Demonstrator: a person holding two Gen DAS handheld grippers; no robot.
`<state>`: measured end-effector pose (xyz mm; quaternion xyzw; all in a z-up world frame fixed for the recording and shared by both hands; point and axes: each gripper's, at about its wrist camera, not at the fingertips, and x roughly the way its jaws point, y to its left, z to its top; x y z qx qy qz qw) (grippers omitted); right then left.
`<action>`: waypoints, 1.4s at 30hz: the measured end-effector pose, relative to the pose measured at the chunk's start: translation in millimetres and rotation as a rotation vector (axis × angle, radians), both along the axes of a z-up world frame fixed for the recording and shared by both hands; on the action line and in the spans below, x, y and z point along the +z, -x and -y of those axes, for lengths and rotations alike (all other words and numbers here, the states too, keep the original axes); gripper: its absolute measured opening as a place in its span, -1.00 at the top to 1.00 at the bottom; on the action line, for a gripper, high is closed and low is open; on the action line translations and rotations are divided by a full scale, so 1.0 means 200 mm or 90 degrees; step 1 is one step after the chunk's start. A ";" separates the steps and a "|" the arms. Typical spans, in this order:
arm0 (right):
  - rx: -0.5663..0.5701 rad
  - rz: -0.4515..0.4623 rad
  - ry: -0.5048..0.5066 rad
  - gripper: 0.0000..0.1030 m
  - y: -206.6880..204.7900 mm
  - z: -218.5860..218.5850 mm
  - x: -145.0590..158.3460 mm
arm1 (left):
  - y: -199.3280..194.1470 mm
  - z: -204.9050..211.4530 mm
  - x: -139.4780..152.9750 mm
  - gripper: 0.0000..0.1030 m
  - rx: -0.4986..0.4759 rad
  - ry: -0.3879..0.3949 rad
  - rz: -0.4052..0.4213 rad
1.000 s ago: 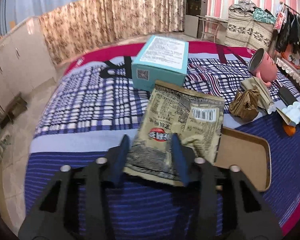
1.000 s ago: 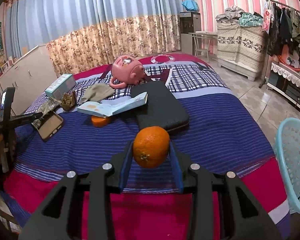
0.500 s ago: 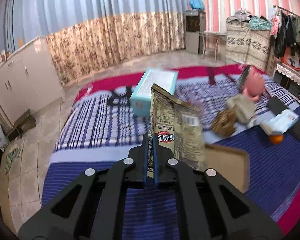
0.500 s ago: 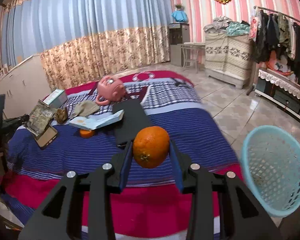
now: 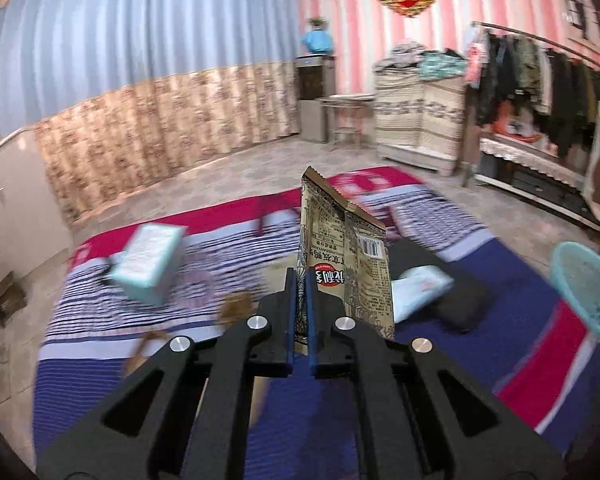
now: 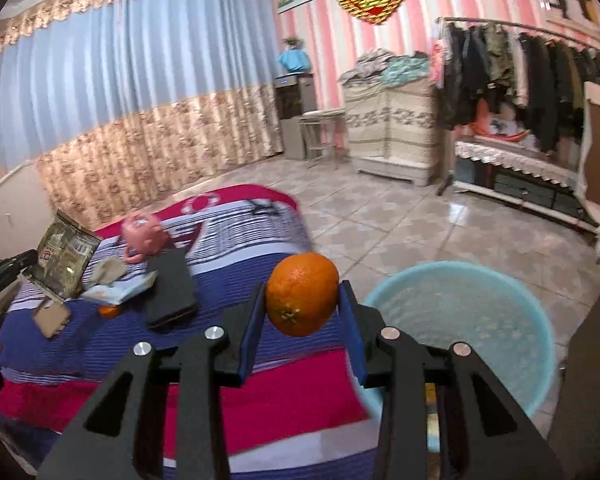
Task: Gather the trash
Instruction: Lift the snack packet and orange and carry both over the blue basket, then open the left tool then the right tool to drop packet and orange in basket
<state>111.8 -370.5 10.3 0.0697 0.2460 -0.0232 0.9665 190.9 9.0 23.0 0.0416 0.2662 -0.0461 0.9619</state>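
bed (image 5: pixel 520 272) motion-blurred, basket (image 6: pixel 512 320) partly hidden behind right gripper's fingers (image 6: pixel 350 316)

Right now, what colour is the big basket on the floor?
Light blue basket, clearest in the right wrist view.

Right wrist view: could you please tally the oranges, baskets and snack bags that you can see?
Oranges: 2 (held orange, loose orange)
Baskets: 1 (basket)
Snack bags: 1 (snack bag)
Total: 4
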 end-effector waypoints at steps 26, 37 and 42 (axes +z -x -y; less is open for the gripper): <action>-0.188 -0.019 -0.019 0.28 0.05 0.77 -0.23 | 0.04 1.47 -0.24 0.94 -0.254 0.001 -0.038; -0.220 -0.036 -0.031 0.28 0.05 0.90 -0.31 | -0.01 1.82 -0.33 0.94 -0.300 -0.017 -0.049; -0.230 -0.042 -0.035 0.28 0.05 0.93 -0.33 | -0.02 1.88 -0.35 0.80 -0.311 -0.024 -0.054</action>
